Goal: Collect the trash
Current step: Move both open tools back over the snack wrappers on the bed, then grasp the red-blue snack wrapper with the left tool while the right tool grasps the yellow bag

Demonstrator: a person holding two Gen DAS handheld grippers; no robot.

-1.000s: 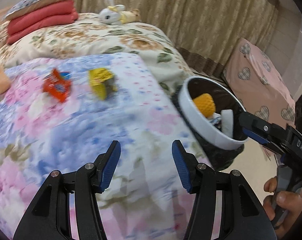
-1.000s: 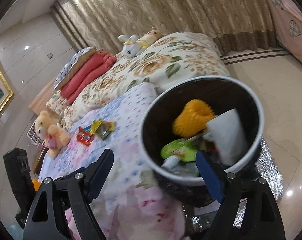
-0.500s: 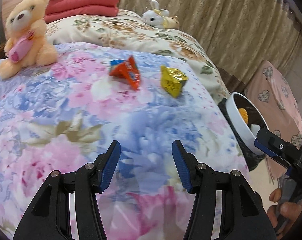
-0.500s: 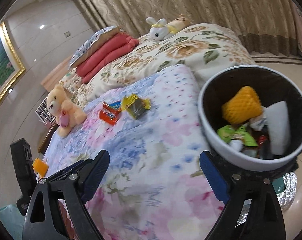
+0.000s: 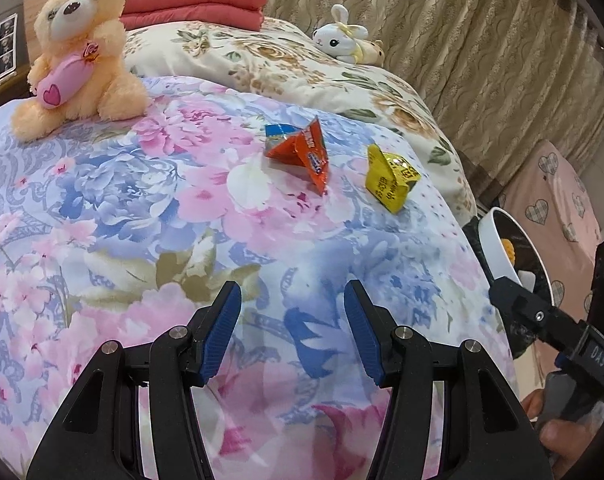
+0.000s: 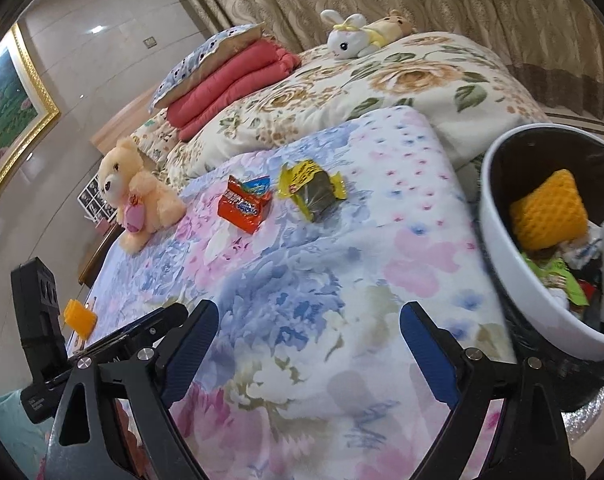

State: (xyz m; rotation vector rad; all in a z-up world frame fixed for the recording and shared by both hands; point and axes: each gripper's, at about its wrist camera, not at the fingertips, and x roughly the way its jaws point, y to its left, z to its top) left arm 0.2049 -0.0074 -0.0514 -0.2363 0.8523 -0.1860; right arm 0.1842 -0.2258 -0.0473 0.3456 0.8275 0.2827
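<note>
Bin point(image 6: 502, 240) shifted right, wrappers point(image 5: 302, 152) mid-quilt, tongs point(image 5: 292, 336) apart

An orange-red wrapper point(image 5: 302, 152) and a yellow wrapper point(image 5: 390, 178) are lying on a quilt point(image 5: 142, 220) blooming in pink and blue flowers, while a peach teddy bear point(image 5: 78, 48) is clutching a pink heart-marked bottle beside folded coral blankets point(image 5: 194, 4).

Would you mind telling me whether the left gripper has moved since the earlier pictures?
Yes. The left gripper has swung away from the trash bin, toward the teddy bear.
</note>
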